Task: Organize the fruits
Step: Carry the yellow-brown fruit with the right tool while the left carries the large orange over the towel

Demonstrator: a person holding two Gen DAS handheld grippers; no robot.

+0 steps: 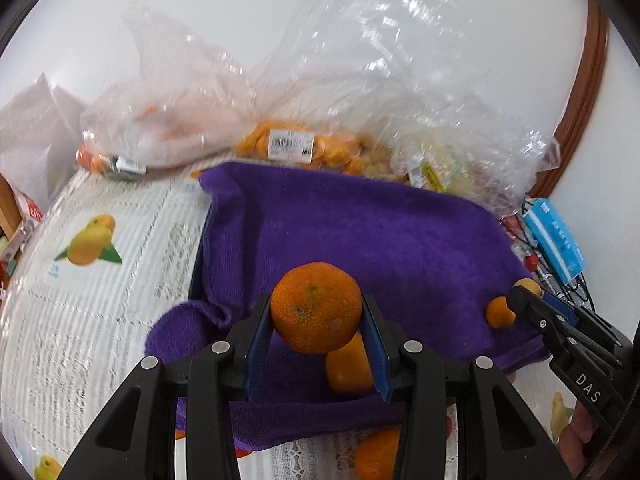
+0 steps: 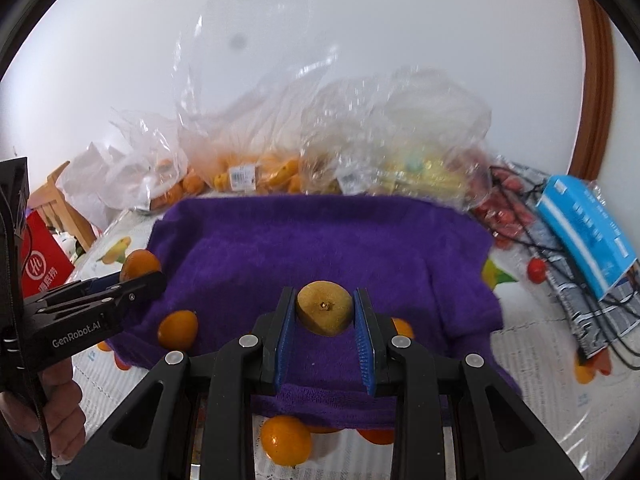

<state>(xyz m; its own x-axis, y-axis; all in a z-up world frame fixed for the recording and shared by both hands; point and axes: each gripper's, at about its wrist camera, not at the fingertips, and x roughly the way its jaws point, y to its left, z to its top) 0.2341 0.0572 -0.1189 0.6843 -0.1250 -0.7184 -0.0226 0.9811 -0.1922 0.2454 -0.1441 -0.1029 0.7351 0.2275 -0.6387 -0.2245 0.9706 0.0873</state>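
Left wrist: our left tool (image 1: 316, 312) pinches a mandarin (image 1: 316, 306) over the purple towel (image 1: 360, 232); right tool (image 2: 325, 312) pinches a yellow-brown fruit (image 2: 325, 313).

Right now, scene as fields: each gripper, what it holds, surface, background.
left gripper: shut on a mandarin, held above the purple towel
right gripper: shut on a small yellow-brown fruit, stem end facing the camera
surface: purple towel over a fruit-print tablecloth
loose fruit: orange fruit on the towel's left edge, another on the tablecloth near the camera
background: clear plastic bags of fruit along the wall
right side: blue box, black cables
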